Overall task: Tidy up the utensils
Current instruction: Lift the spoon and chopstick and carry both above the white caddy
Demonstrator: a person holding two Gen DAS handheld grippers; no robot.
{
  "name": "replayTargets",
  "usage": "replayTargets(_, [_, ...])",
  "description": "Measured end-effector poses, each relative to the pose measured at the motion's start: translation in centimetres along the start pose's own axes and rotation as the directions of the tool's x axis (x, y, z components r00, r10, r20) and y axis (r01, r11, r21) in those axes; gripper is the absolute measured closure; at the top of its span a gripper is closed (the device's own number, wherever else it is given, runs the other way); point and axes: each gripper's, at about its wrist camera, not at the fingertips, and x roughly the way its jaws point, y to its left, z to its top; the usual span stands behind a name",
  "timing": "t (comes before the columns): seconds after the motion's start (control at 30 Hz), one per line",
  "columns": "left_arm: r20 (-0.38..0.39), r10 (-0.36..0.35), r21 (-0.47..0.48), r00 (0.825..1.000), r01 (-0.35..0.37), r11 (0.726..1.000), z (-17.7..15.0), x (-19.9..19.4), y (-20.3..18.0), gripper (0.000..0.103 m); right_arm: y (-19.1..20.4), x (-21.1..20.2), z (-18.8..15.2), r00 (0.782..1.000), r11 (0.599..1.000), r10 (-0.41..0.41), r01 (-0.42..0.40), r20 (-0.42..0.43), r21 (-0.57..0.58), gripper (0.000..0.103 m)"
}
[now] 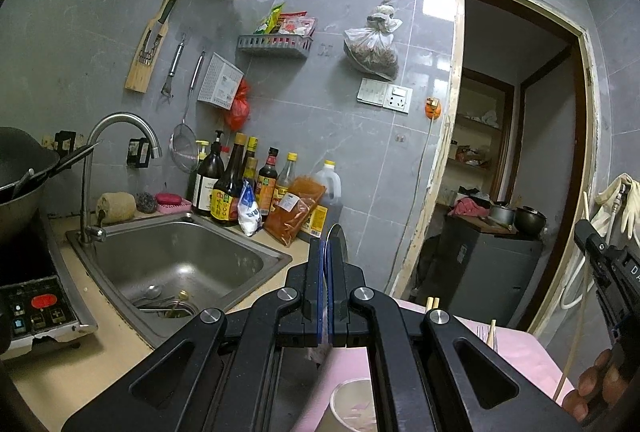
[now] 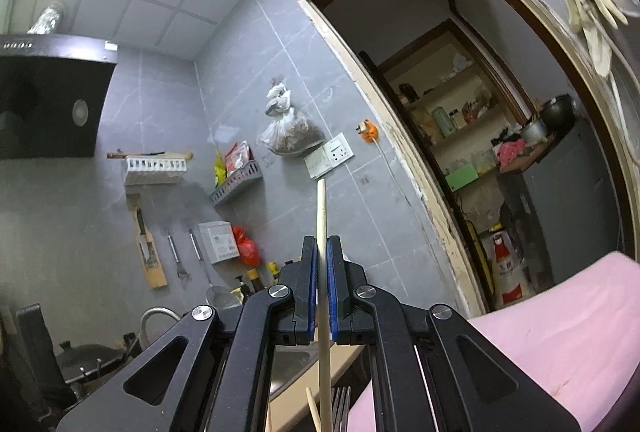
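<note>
My left gripper (image 1: 327, 246) is shut on a thin metal utensil (image 1: 335, 232), seen edge-on; its rounded end pokes up past the fingertips. Under it, a white paper cup (image 1: 352, 402) stands on a pink-covered surface (image 1: 520, 348). Ends of chopsticks (image 1: 432, 302) and a fork (image 1: 485, 332) show behind the linkage. My right gripper (image 2: 322, 246) is shut on a wooden chopstick (image 2: 321, 207) that stands upright between the blue pads. That same gripper (image 1: 600, 252) shows at the right edge of the left wrist view, held by a hand (image 1: 596, 388). A second chopstick (image 2: 313, 408) and fork tines (image 2: 340, 406) lie below.
A steel sink (image 1: 120, 244) with a tap (image 1: 120, 123) lies to the left, with a spoon in its basin. Sauce bottles (image 1: 228, 183) line the wall behind it. An induction cooker (image 1: 36, 308) and a wok (image 1: 20, 167) sit far left. An open doorway (image 1: 520, 151) is at the right.
</note>
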Motion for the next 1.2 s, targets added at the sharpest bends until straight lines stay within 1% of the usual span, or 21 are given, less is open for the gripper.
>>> replayTargets(0.1, [-0.004,-0.002,-0.002,1.000,0.002,1.000,-0.2,0.1,0.0,0.103,-0.3,0.1,-0.3,1.000,1.000,-0.001,0.001,0.002,0.017,0.100])
replayTargets(0.27, [-0.008,-0.002,-0.003,1.000,0.002,1.000,-0.5,0.3,-0.1,0.103,-0.3,0.0,-0.9,1.000,1.000,-0.024,0.024,0.020,-0.004,0.100])
replayTargets(0.57, [-0.012,-0.004,-0.003,1.000,0.004,1.000,-0.5,0.4,-0.1,0.103,-0.6,-0.7,-0.7,0.994,0.999,-0.043,0.041,0.104,0.016,0.100])
replayTargets(0.67, [-0.010,-0.003,0.000,1.000,0.003,1.000,-0.7,0.4,-0.3,0.103,-0.4,-0.6,-0.7,0.992,0.998,-0.055,0.055,0.111,-0.002,0.100])
replayTargets(0.83, [-0.011,-0.003,0.009,1.000,0.003,1.000,-1.1,0.4,-0.6,0.103,-0.2,0.2,-1.7,0.994,0.995,-0.086,0.089,0.070,-0.049,0.100])
replayTargets(1.2, [-0.041,-0.009,0.036,0.999,0.011,0.999,-2.1,0.9,-1.0,0.103,-0.7,0.2,-3.1,0.994,0.993,-0.104,0.102,-0.018,-0.064,0.100])
